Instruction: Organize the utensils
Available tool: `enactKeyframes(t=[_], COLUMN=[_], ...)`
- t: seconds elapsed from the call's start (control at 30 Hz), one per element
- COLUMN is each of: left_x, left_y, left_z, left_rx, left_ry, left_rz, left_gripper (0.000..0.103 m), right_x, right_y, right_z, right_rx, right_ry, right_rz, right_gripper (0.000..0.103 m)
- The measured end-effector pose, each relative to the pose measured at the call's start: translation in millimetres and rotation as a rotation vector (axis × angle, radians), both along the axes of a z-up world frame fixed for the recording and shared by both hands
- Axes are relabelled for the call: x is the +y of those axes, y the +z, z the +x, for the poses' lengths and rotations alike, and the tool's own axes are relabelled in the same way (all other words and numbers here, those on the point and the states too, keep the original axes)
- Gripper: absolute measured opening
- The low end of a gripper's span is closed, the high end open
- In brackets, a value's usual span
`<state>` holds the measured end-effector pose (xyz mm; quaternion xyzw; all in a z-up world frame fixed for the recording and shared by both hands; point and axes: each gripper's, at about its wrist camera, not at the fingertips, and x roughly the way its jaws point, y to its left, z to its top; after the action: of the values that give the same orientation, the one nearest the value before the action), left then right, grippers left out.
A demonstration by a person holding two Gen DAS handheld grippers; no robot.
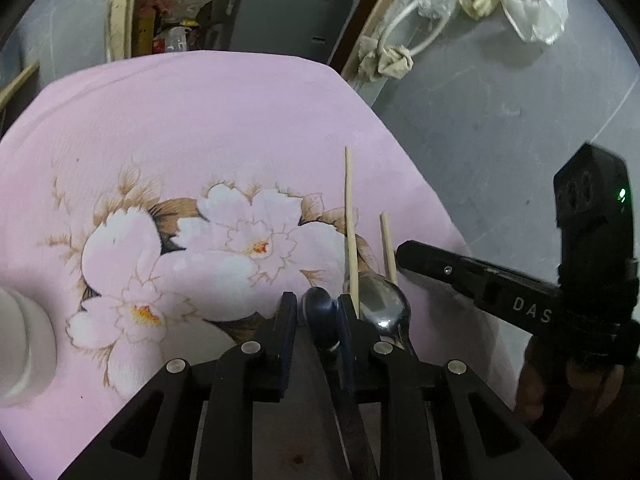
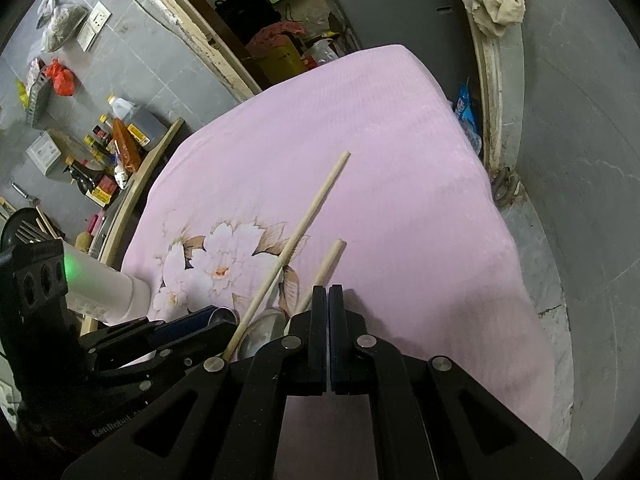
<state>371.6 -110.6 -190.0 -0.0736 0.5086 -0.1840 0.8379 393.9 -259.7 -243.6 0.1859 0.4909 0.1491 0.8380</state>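
In the left wrist view, the left gripper (image 1: 317, 307) sits at lower centre, its jaws slightly spread around a dark spoon (image 1: 320, 316); whether the pads press it I cannot tell. Just right of it lie a shiny spoon (image 1: 384, 306) and two chopsticks (image 1: 350, 224), on the pink flowered cloth (image 1: 200, 128) covering the surface. A white holder (image 1: 24, 344) stands at the left edge. The right gripper (image 2: 328, 292), at lower centre of its own view, has its jaws pressed together with nothing between them, beside the shorter-looking chopstick (image 2: 326, 268).
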Motion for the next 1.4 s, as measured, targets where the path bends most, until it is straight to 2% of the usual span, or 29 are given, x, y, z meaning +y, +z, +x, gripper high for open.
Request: enactKeyframes(t=[0.1, 0.23, 0.27, 0.33, 0.4, 0.47, 0.63, 0.77, 0.93, 1.1, 1.13, 1.17, 1.2, 1.3, 1.4], left_x=[-2.6, -2.7, -2.6, -0.1, 4.7, 8.7, 12.4, 16.2, 22.1, 24.6, 24.9, 25.1, 24.7, 24.1, 25.7], left_y=[1.5, 5.5, 6.3, 8.4, 8.6, 8.1, 5.7, 5.4, 5.3, 3.3, 2.7, 2.3, 1.9, 3.5, 6.7], left_z=[-2.2, -8.1, -10.1, -14.5, -18.5, -19.5, -19.9, -25.3, -27.9, -27.0, -26.5, -26.6, -26.0, -28.1, -32.2], left_rx=[-0.007, -0.019, -0.028, -0.039, -0.035, -0.027, -0.021, -0.020, -0.009, 0.009, 0.013, 0.014, 0.014, 0.005, -0.006], left_ry=[-0.009, 0.023, 0.030, 0.048, 0.066, 0.079, 0.101, 0.123, 0.151, 0.151, 0.150, 0.151, 0.151, 0.149, 0.158], left_rz=[0.030, 0.057, 0.066, 0.076, 0.058, 0.034, -0.004, -0.011, -0.014, -0.031, -0.037, -0.040, -0.040, -0.032, -0.034], left_gripper=[0.019, 0.013, 0.007, 0.007, 0.007, 0.007, 0.006, 0.006, 0.005, 0.005, 0.005, 0.005, 0.005, 0.005, 0.005], right_x=[3.7, 8.3, 8.9, 10.5, 13.5, 17.9, 26.7, 32.3, 43.0, 53.2, 54.3, 54.1, 49.6, 34.8, 21.8], right_y=[0.4, -1.0, -1.2, -0.9, 1.9, 3.7, 7.9, 11.3, 15.4, 17.5, 17.9, 17.3, 16.8, 14.4, 24.4], right_z=[1.8, 6.0, 6.8, 7.3, 6.0, 4.9, 7.2, 11.7, 20.9, 21.1, 20.2, 19.2, 18.5, 14.3, 1.7], right_rx=[0.005, 0.022, 0.025, 0.023, 0.014, 0.013, 0.008, 0.027, 0.087, 0.094, 0.089, 0.093, 0.098, 0.109, 0.048], right_ry=[0.008, 0.008, 0.006, 0.004, 0.007, 0.011, 0.032, 0.042, 0.069, 0.071, 0.071, 0.067, 0.056, 0.018, -0.017], right_rz=[0.003, 0.006, 0.009, 0.025, 0.037, 0.025, -0.061, -0.150, -0.215, -0.249, -0.249, -0.243, -0.198, -0.092, -0.002], right_gripper=[0.002, 0.002, 0.002, 0.010, 0.031, 0.036, 0.035, 0.024, 0.024, 0.024, 0.023, 0.010, 0.007, 0.004, 0.004])
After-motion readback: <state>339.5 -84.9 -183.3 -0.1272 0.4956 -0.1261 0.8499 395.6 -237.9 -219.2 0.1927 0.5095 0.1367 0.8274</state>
